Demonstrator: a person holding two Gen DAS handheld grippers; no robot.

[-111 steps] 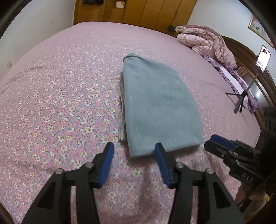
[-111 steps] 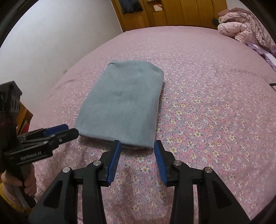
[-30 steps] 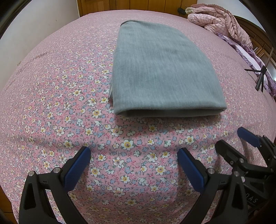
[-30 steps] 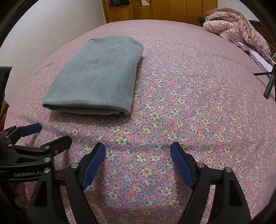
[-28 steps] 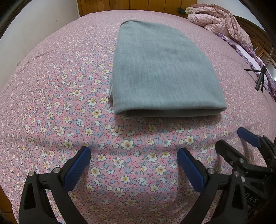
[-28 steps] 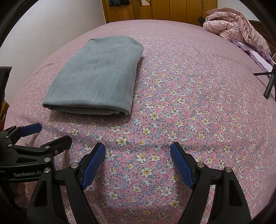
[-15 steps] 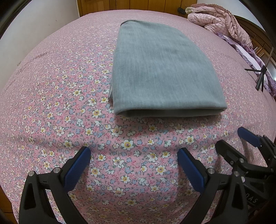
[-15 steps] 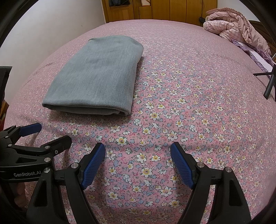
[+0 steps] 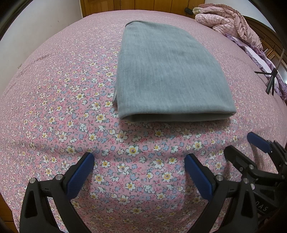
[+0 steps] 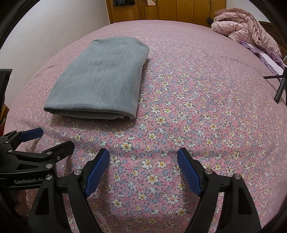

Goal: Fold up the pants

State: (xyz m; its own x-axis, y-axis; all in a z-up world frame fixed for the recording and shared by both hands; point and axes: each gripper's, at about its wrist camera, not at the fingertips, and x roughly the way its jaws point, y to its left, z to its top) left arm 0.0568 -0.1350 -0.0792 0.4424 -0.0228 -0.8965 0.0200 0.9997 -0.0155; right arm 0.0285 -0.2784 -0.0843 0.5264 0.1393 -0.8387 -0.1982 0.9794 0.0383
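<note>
The grey pants [image 9: 168, 71] lie folded into a neat flat rectangle on the pink flowered bed [image 9: 62, 100]; they also show in the right wrist view [image 10: 102, 78]. My left gripper [image 9: 140, 161] is open and empty, hovering over the sheet a little short of the pants' near folded edge. My right gripper [image 10: 143, 157] is open and empty, to the right of the pants' near corner. Each gripper shows at the side of the other's view: the right one [image 9: 251, 148] and the left one [image 10: 44, 139].
A crumpled pink quilt [image 10: 247, 32] lies at the far right of the bed. A black tripod [image 9: 270, 78] stands on the right side. Wooden wardrobe doors [image 10: 170, 10] are behind the bed, a white wall [image 10: 44, 30] on the left.
Since 3.7 s ago both grippers have let go of the pants' near edge, opened wide and backed off. Over the last second almost nothing has moved.
</note>
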